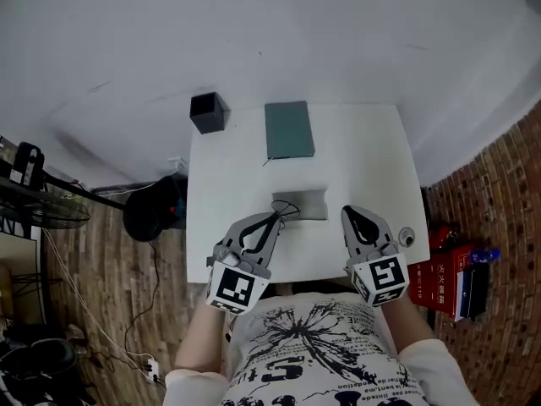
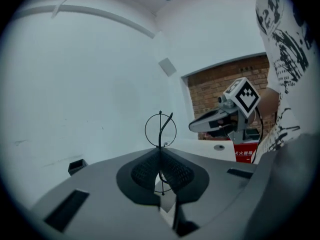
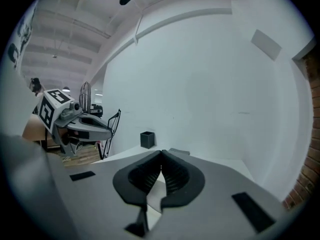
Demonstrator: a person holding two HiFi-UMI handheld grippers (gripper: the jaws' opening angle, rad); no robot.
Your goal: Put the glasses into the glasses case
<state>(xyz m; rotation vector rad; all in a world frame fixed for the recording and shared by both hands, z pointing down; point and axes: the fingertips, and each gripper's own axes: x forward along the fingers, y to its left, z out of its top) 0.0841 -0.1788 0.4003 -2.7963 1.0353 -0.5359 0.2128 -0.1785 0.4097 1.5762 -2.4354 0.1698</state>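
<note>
My left gripper (image 1: pixel 272 221) is shut on thin black wire-rimmed glasses (image 1: pixel 287 212) and holds them just above the table's near half. In the left gripper view a round lens rim (image 2: pixel 160 130) stands upright above the closed jaws (image 2: pixel 161 153). A dark teal glasses case (image 1: pixel 289 129) lies closed at the far middle of the white table (image 1: pixel 372 150). A flat grey rectangular piece (image 1: pixel 303 203) lies just beyond the glasses. My right gripper (image 1: pixel 354 216) hovers at the near right, shut with nothing in it (image 3: pixel 161 158). It sees the left gripper (image 3: pixel 80 123) with the glasses (image 3: pixel 113 123).
A small black open box (image 1: pixel 208 112) stands at the table's far left corner. A small round object (image 1: pixel 407 237) sits near the right edge. Red boxes (image 1: pixel 444 282) lie on the wooden floor to the right, and a dark stand base (image 1: pixel 150 210) and cables to the left.
</note>
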